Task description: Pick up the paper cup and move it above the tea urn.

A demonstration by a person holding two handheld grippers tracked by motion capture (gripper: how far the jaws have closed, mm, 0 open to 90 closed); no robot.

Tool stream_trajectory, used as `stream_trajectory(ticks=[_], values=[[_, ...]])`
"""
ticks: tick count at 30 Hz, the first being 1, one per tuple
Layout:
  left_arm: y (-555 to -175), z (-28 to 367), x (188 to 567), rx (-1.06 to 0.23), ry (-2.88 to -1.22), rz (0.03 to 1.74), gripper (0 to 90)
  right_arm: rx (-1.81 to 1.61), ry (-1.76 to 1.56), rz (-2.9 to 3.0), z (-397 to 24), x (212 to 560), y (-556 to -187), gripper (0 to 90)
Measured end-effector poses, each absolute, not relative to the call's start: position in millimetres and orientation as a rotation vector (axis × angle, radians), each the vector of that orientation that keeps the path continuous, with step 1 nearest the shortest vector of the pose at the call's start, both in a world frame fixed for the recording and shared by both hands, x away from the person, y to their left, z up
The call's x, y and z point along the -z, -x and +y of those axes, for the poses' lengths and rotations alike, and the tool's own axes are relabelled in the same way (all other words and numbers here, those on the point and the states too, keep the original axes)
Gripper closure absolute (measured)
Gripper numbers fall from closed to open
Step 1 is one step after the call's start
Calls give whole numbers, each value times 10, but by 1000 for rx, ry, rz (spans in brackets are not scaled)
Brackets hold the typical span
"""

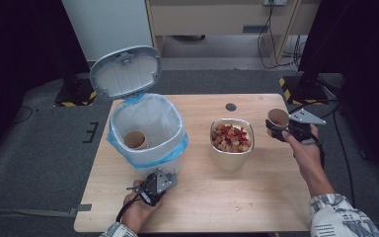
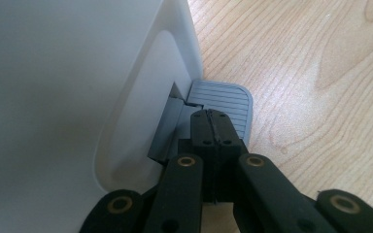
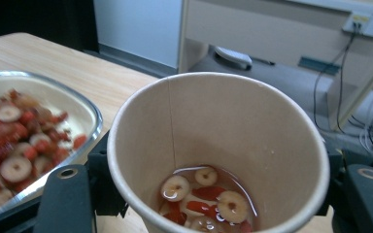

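A white pedal bin [image 1: 148, 131] with a blue liner stands at the table's left, its lid [image 1: 126, 70] raised; a brown paper cup [image 1: 135, 140] lies inside. My left gripper [image 1: 155, 185] is shut, its tips [image 2: 213, 127] resting on the grey pedal [image 2: 223, 99] at the bin's foot. At the table's right edge my right gripper [image 1: 278, 129] is shut on a second paper cup [image 1: 278, 118], held upright above the table. That cup [image 3: 218, 145] holds liquid with red and pale food slices. A metal bowl [image 1: 231, 143] of similar red and pale pieces sits mid-table.
A round grommet hole [image 1: 231, 106] lies in the wooden tabletop [image 1: 217, 197] near the far edge. Cables and a black stand [image 1: 306, 79] are on the floor beyond the right corner. Grey mats surround the table.
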State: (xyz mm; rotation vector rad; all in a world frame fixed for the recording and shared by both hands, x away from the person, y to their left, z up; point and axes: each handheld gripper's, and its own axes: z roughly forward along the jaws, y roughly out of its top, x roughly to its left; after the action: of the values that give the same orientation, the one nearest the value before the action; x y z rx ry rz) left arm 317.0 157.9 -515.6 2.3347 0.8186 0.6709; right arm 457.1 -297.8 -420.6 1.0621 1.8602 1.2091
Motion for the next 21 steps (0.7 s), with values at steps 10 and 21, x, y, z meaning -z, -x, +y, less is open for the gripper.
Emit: stream_trajectory(ticks=[10, 21], values=[[-3200, 1625, 5157, -617, -2302, 846, 898, -1171, -971, 1902, -2936, 4017, -4784, 311], [-3185, 1611, 5163, -637, -2303, 841, 898, -1189, -864, 1870, -2891, 3748, -4860, 314]])
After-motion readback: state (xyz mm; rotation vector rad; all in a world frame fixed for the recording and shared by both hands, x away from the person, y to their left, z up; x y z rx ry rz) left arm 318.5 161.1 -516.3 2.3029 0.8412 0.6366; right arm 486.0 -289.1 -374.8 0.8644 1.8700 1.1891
